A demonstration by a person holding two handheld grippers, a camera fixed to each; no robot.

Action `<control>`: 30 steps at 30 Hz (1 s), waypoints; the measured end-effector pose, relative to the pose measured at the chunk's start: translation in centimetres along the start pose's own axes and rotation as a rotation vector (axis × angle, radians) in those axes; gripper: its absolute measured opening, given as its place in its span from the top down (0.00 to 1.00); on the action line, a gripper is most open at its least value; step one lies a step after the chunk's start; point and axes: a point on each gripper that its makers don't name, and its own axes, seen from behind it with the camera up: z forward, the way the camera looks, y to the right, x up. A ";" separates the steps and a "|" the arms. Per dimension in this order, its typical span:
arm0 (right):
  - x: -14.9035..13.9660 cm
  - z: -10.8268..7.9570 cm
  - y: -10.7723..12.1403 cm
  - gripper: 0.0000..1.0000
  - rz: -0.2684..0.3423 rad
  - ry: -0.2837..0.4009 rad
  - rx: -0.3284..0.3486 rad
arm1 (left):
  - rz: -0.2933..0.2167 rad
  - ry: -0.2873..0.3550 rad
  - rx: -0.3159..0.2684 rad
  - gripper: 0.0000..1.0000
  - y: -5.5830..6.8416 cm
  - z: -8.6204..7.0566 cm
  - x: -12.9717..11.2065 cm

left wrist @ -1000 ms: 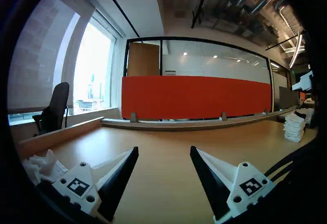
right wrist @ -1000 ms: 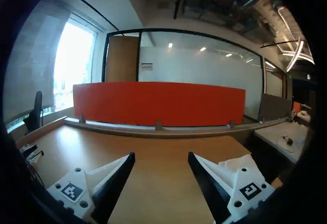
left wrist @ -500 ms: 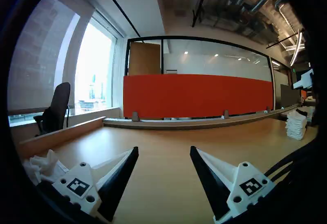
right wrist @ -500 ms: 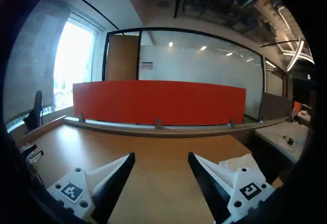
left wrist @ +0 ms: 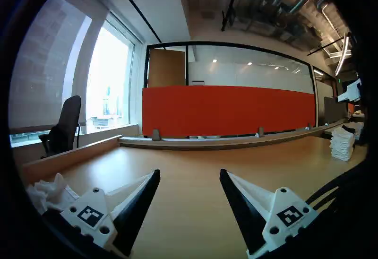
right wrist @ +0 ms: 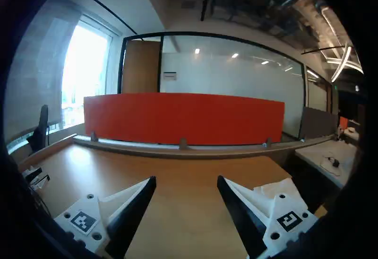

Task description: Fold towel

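A crumpled white towel (left wrist: 48, 194) lies on the wooden table (left wrist: 189, 164) in the left gripper view, just left of and behind my left finger. My left gripper (left wrist: 189, 171) hovers low over the table, open, with nothing between its fingers. A stack of folded white towels (left wrist: 342, 143) stands at the table's far right. In the right gripper view my right gripper (right wrist: 186, 177) is open too, over bare wood (right wrist: 184, 174). A flat white towel (right wrist: 273, 187) lies behind its right finger, partly hidden by it.
An orange divider panel (left wrist: 227, 110) runs along the table's far edge. A black office chair (left wrist: 62, 125) stands by the window at the left. A small black-and-white object (right wrist: 34, 176) sits at the table's left edge. A neighbouring desk (right wrist: 326, 157) lies to the right.
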 end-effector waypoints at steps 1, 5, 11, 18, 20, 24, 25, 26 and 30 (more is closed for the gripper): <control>0.0 0.0 0.0 0.00 0.000 0.000 0.000 | 0.000 0.000 0.000 0.07 0.0 0.0 0.0; 0.1 0.1 0.0 0.00 -0.001 0.008 0.006 | 0.001 -0.001 0.000 0.06 0.0 0.0 0.0; 0.8 0.1 0.7 0.00 -0.005 0.036 0.000 | 0.001 -0.001 0.000 0.06 0.0 0.0 0.0; 2.0 -0.6 2.6 0.00 -0.007 0.079 -0.013 | 0.001 0.000 0.000 0.06 0.0 0.0 -0.2; 2.4 -0.7 3.3 0.00 -0.009 0.097 -0.020 | 0.001 0.000 0.000 0.06 0.1 0.0 -0.2; 2.4 -0.9 4.4 0.00 -0.002 0.115 -0.030 | 0.001 0.000 0.000 0.06 0.1 0.1 -0.4; 2.3 -0.9 4.6 0.00 0.000 0.117 -0.029 | 0.001 0.001 0.000 0.06 0.1 0.1 -0.4; 2.1 -1.0 4.9 0.00 0.003 0.120 -0.028 | 0.001 0.001 0.000 0.06 0.1 0.1 -0.4; 1.5 -1.0 5.7 0.00 0.024 0.131 -0.033 | 0.001 0.001 0.000 0.06 0.2 0.2 -0.5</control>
